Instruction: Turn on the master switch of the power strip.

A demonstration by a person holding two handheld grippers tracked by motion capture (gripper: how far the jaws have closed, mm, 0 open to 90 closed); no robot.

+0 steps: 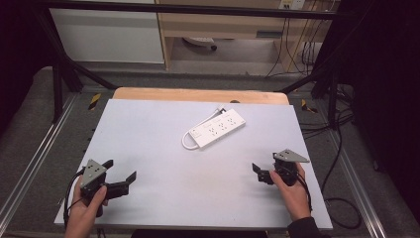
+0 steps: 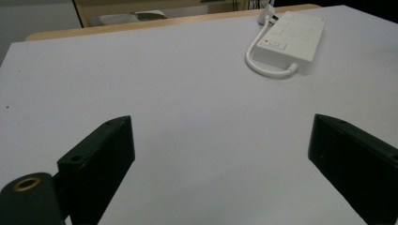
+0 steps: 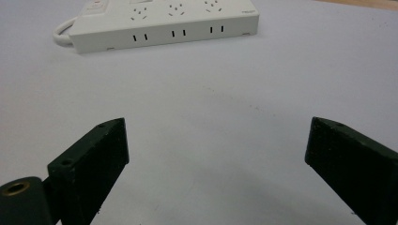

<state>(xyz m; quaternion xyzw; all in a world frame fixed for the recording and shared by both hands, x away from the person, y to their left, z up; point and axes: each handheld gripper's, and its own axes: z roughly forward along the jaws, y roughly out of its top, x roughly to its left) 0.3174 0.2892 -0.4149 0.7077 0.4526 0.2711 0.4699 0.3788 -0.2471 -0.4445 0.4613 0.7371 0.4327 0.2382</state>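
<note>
White power strip (image 1: 218, 129) lies flat on the grey table top (image 1: 148, 134), past the middle toward the far edge, long side running diagonally – one end aimed at the far right corner, the other end nearer the centre. Its short white cable (image 1: 186, 141) loops off the nearer end and curls back against the body. Sockets face up.

Left gripper (image 1: 120, 174) sits near the near left corner, held in the person's left hand (image 1: 86, 208), grey three-cornered plate on top. Jaws spread wide, nothing between them – bare table top shows in the gap in the left gripper view, with the power strip (image 2: 291, 40) well beyond, up and to the right.

Right gripper (image 1: 261, 173) is near the near right corner, gripped by the right hand (image 1: 292, 193), plate on top too. Jaws also wide apart and empty; in the right gripper view the power strip (image 3: 166, 21) lies side-on ahead, well apart from the jaw tips.

Both grippers low over the table, well apart from each other and from the strip.
</note>
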